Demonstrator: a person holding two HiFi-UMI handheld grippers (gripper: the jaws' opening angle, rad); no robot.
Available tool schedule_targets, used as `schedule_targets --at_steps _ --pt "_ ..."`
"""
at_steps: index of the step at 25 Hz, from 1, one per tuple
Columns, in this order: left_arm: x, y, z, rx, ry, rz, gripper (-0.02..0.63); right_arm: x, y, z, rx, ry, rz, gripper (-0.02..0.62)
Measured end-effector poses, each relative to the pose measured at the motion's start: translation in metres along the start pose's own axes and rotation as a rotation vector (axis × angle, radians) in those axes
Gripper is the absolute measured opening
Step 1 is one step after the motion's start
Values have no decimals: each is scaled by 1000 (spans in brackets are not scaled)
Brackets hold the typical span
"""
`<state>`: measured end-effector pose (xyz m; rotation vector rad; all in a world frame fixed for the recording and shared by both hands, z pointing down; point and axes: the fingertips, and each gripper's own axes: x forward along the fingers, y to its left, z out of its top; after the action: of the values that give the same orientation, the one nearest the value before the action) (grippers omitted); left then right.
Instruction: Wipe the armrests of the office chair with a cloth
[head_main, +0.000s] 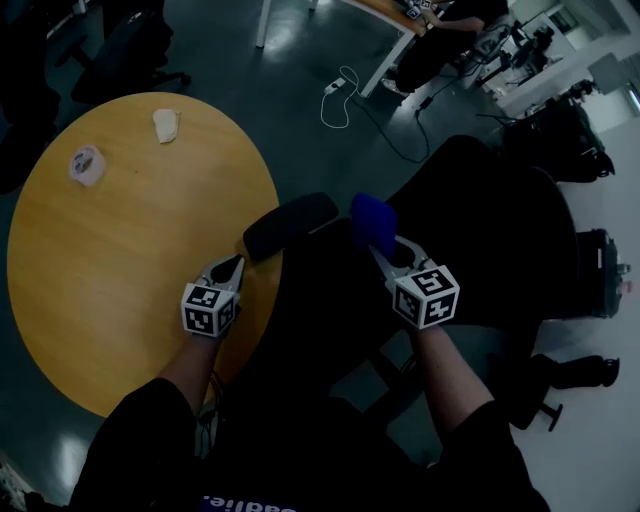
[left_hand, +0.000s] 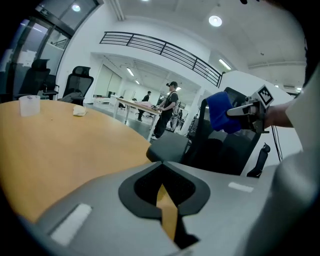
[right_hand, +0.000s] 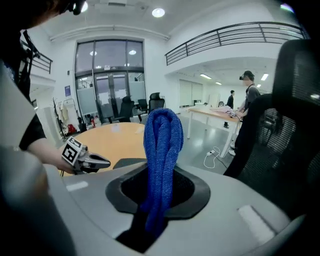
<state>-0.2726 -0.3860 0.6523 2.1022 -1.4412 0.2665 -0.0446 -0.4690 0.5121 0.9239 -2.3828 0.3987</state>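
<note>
The black office chair (head_main: 470, 240) stands beside the round wooden table (head_main: 110, 290). Its left armrest (head_main: 290, 225) is a dark pad that reaches to the table's edge. My left gripper (head_main: 232, 268) hovers just short of that armrest, shut with nothing in it. In the left gripper view the armrest (left_hand: 169, 147) lies straight ahead of the closed left gripper (left_hand: 161, 165). My right gripper (head_main: 385, 255) is over the seat, shut on a folded blue cloth (head_main: 372, 222). In the right gripper view the cloth (right_hand: 162, 140) stands upright out of the right gripper (right_hand: 160, 170).
On the table's far side are a plastic cup (head_main: 86, 165) and a crumpled white wad (head_main: 166, 125). A white cable (head_main: 340, 100) lies on the dark floor beyond the chair. Black bags (head_main: 560, 140) and a desk with a seated person (head_main: 440, 40) are at the far right.
</note>
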Motion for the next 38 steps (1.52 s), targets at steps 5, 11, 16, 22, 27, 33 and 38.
schedule_targets --at_steps 5,11,16,22,27,33,38 --pt "21 23 -8 -24 17 11 20 79 -12 -2 -181 184 -18 87" --pt "30 27 -13 -12 28 -19 20 150 -39 -7 -450 383 -71 87" --pt "31 24 -10 -35 22 -45 20 191 -40 -20 -595 506 -40 87" --pt "24 29 -17 -52 34 -36 20 206 -11 -21 -556 500 -14 87" --pt "20 29 -24 -64 48 -21 18 205 19 -20 -627 471 41 87" --pt "20 32 -25 -65 42 -2 18 206 98 -22 -716 395 188 87" --pt "19 32 -20 -73 21 6 18 203 157 -25 -729 353 305 87"
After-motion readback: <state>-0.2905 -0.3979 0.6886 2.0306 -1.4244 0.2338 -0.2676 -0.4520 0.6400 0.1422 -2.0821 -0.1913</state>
